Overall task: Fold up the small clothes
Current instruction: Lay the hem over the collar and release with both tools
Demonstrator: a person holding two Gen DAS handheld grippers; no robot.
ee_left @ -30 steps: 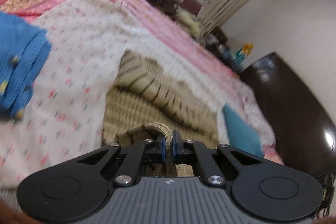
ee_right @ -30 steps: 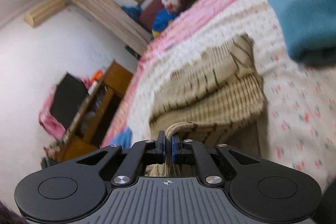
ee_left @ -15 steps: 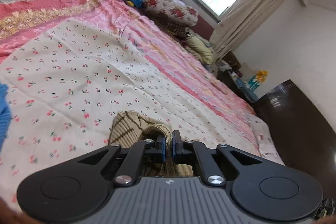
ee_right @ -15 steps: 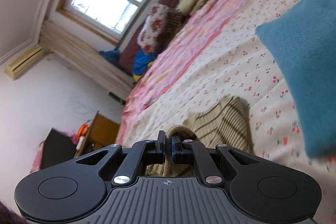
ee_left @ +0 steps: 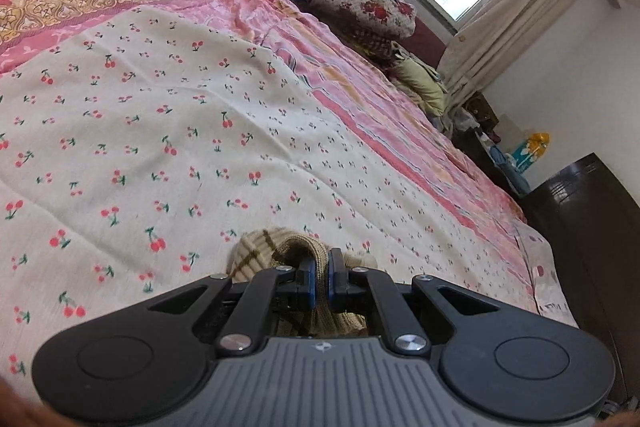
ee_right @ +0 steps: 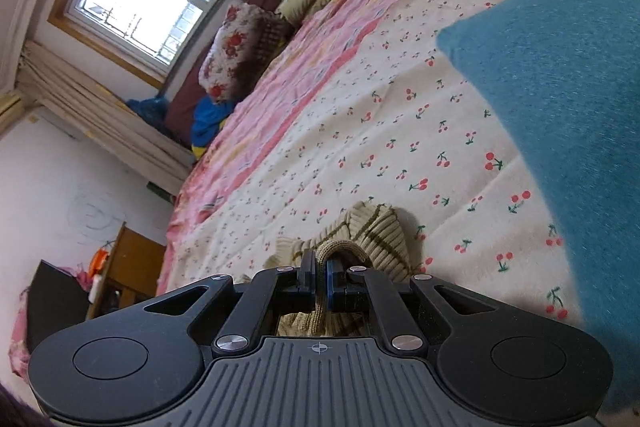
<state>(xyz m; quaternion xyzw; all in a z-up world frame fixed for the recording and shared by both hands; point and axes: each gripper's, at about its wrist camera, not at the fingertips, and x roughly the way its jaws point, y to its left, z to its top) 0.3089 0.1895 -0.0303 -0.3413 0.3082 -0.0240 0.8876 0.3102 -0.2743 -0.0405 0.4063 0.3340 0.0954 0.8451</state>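
Beige striped knit garment pinched by both grippers over the bed.

The left gripper (ee_left: pixel 321 281) is held low and nearly level, its jaws clenched on a ribbed tan hem of the knit garment (ee_left: pixel 256 251), which is bunched in soft folds just ahead of the fingers. The right gripper (ee_right: pixel 320 281) is tilted sideways and likewise clamped on a rolled, ribbed edge of the same garment (ee_right: pixel 376 239). A white cherry-print sheet (ee_left: pixel 160 131) is spread beneath, bordered by pink fabric. A fuzzy teal cloth (ee_right: pixel 560 99) is seen beside the right gripper.
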